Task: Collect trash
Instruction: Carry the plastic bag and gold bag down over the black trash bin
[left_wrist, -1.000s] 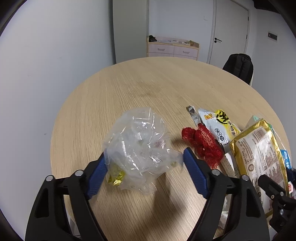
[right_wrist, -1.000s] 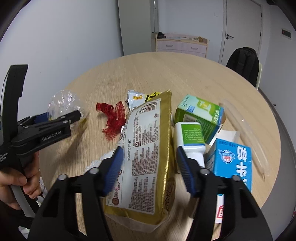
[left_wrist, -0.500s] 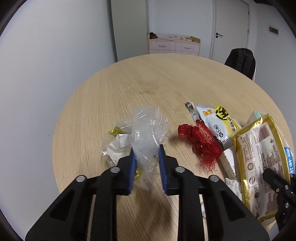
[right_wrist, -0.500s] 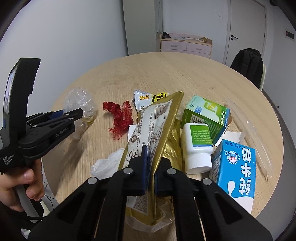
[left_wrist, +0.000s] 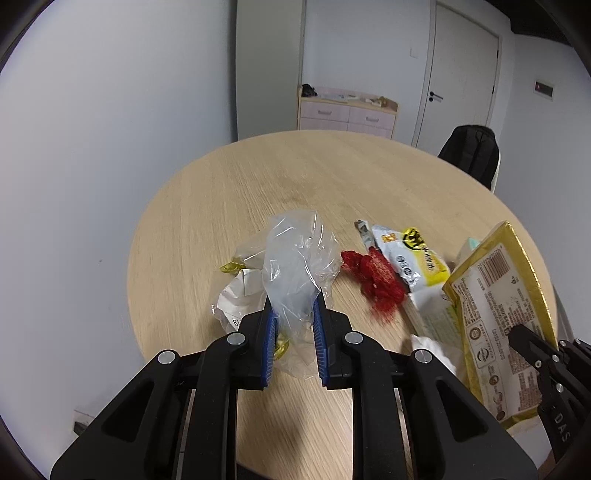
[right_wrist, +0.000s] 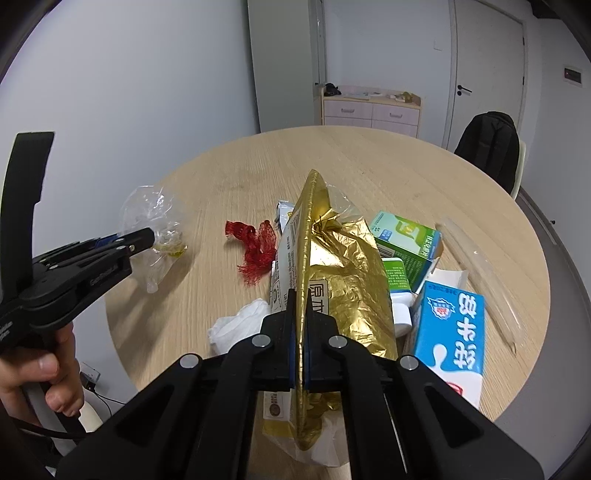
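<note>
In your left wrist view, your left gripper (left_wrist: 293, 325) has its jaws closing on the clear plastic bag (left_wrist: 295, 266), pads pressing it, above the round wooden table (left_wrist: 229, 192). Red mesh netting (left_wrist: 376, 280) lies just beside it.

In your right wrist view, your right gripper (right_wrist: 300, 325) is clamped tight on the gold foil bag (right_wrist: 343, 258), which stands on edge. A blue milk carton (right_wrist: 452, 328) and a green box (right_wrist: 406, 236) lie close on the right.

counter (right_wrist: 388, 173): your round wooden top | on it, mid-frame: red netting (right_wrist: 256, 245), white tissue (right_wrist: 240, 325), blue milk carton (right_wrist: 448, 325), green box (right_wrist: 406, 238)
</note>
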